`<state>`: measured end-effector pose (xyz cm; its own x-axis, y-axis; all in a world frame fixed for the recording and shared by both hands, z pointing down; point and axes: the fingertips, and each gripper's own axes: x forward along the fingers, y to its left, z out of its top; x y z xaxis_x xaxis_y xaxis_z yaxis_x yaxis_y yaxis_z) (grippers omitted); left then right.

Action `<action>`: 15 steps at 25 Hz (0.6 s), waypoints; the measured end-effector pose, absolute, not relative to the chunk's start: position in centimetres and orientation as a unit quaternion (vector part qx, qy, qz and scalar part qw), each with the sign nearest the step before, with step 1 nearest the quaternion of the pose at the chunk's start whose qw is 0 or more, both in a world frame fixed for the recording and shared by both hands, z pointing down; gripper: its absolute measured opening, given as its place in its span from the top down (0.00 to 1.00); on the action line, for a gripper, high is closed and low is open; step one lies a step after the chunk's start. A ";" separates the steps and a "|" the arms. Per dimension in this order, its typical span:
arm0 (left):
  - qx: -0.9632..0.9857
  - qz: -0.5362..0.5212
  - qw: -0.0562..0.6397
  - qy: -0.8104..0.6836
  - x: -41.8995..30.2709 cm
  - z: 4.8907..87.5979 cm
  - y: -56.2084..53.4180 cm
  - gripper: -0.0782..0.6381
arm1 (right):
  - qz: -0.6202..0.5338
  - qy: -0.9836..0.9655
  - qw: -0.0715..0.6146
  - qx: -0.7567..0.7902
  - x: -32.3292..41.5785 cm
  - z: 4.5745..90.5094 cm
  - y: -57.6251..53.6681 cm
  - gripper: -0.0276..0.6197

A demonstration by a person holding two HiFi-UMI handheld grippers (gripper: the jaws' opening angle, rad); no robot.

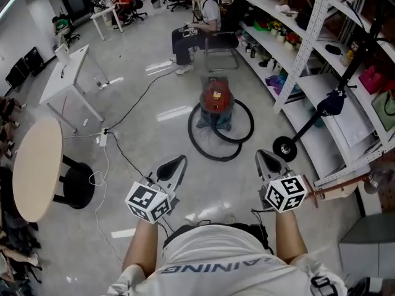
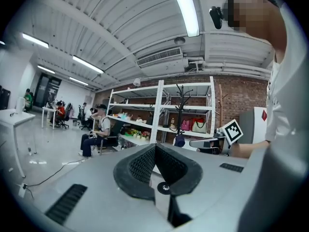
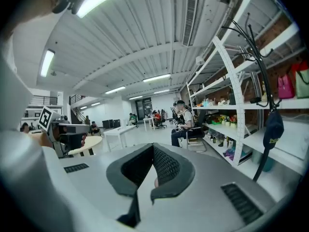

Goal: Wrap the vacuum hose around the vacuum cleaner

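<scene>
Left gripper (image 1: 179,162) and right gripper (image 1: 264,158) empty, short of the red vacuum cleaner (image 1: 216,98).
The vacuum cleaner stands on the floor, and its black vacuum hose (image 1: 203,153) lies in loose loops around it. Both grippers hover side by side on the person's side of it, well apart from it, jaws together on nothing. A shelving rack (image 1: 302,48) stands to its right.

Bright ceiling strip lights (image 2: 186,8) glare on the glossy floor (image 1: 174,111); both gripper views curve and darken at the edges.
</scene>
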<state>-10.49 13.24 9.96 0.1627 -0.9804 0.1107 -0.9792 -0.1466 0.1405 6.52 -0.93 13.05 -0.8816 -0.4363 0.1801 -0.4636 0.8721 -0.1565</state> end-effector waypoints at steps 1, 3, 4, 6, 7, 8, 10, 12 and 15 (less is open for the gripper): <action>0.760 -0.006 0.091 -0.644 -11.4 10.1 13.7 0.87 | 0.089 -0.965 0.078 0.233 5.5 12.9 -0.1 0.94; 0.765 -0.014 0.093 -0.637 -13.0 10.4 14.5 0.87 | 0.080 -0.966 0.087 0.231 3.6 12.6 1.4 0.94; 0.768 -0.018 0.094 -0.633 -13.6 10.5 14.7 0.87 | 0.077 -0.965 0.090 0.232 2.9 12.5 1.9 0.94; 0.774 -0.022 0.096 -0.625 -14.4 10.7 15.0 0.87 | 0.072 -0.964 0.095 0.237 2.0 12.3 2.5 0.94; 0.776 -0.022 0.097 -0.622 -14.7 10.9 15.1 0.87 | 0.070 -0.964 0.097 0.239 1.8 12.4 2.7 0.94; 0.778 -0.023 0.099 -0.620 -14.9 11.0 15.1 0.87 | 0.069 -0.963 0.100 0.242 1.7 12.5 2.8 0.94; 0.779 -0.025 0.102 -0.618 -15.3 11.3 15.1 0.87 | 0.073 -0.960 0.102 0.249 1.9 13.0 2.7 0.94; 0.779 -0.029 0.105 -0.617 -15.4 11.4 15.1 0.87 | 0.078 -0.959 0.103 0.254 2.2 13.3 2.6 0.94; 0.781 -0.036 0.107 -0.614 -15.1 11.2 14.8 0.87 | 0.078 -0.958 0.107 0.256 2.6 13.3 2.4 0.94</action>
